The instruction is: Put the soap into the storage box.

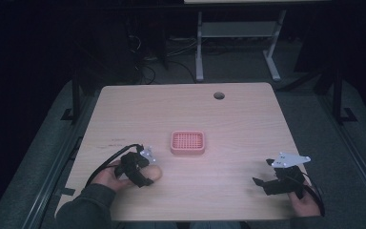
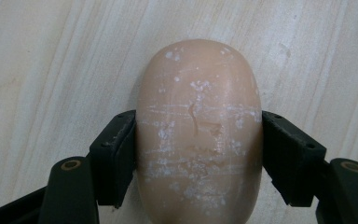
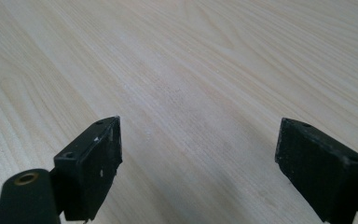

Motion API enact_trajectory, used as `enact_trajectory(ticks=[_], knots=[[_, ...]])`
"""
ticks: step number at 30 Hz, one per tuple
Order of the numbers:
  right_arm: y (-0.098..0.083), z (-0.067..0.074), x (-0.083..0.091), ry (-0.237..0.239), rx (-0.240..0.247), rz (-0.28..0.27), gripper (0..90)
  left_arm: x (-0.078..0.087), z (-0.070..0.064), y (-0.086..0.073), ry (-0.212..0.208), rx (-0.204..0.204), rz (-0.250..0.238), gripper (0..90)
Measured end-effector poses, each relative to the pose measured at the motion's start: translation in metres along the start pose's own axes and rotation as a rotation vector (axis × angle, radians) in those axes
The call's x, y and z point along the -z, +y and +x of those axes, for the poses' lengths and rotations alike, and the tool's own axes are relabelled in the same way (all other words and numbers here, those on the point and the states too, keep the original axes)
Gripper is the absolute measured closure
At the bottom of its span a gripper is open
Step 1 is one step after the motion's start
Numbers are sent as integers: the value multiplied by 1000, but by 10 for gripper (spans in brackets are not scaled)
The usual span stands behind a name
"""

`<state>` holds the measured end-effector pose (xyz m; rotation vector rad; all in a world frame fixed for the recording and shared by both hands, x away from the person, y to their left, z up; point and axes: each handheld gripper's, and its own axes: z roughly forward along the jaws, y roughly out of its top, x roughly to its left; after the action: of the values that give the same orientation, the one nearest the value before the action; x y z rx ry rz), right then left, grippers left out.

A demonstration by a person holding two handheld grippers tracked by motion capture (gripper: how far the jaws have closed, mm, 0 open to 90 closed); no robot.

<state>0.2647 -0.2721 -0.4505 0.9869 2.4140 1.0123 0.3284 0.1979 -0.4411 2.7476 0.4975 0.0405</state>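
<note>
Soap (image 2: 198, 135), a peach-coloured oval bar, lies on the wooden table (image 1: 238, 114) near your front left, a little short and left of the pink slotted dish (image 1: 188, 142). Your left gripper (image 2: 198, 144) has its jaws pressed against the bar's two long sides, about halfway along its length, so it is clamped on the soap.

Judging by the dry white scuffs and the small crack on its top, the bar is probably hard and fairly light, but its rounded, waxy sides could let it squirt forward out of flat pads if you squeeze too hard. Hold it across the widest part, where you are now, with steady, moderate pressure, and keep it level as you lift.

Your right gripper (image 1: 279, 179) hovers over bare table at the front right, well apart from the soap, its jaws spread wide and holding nothing.
</note>
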Motion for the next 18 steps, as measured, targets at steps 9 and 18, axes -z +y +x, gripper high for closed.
enact_trajectory(ticks=[9,18], knots=[[0,0,0,0,-1,-1,141,1,2,-1,13,1,-12,327],[0,0,0,1,-2,0,141,6,3,2,15,-5,-45,326]])
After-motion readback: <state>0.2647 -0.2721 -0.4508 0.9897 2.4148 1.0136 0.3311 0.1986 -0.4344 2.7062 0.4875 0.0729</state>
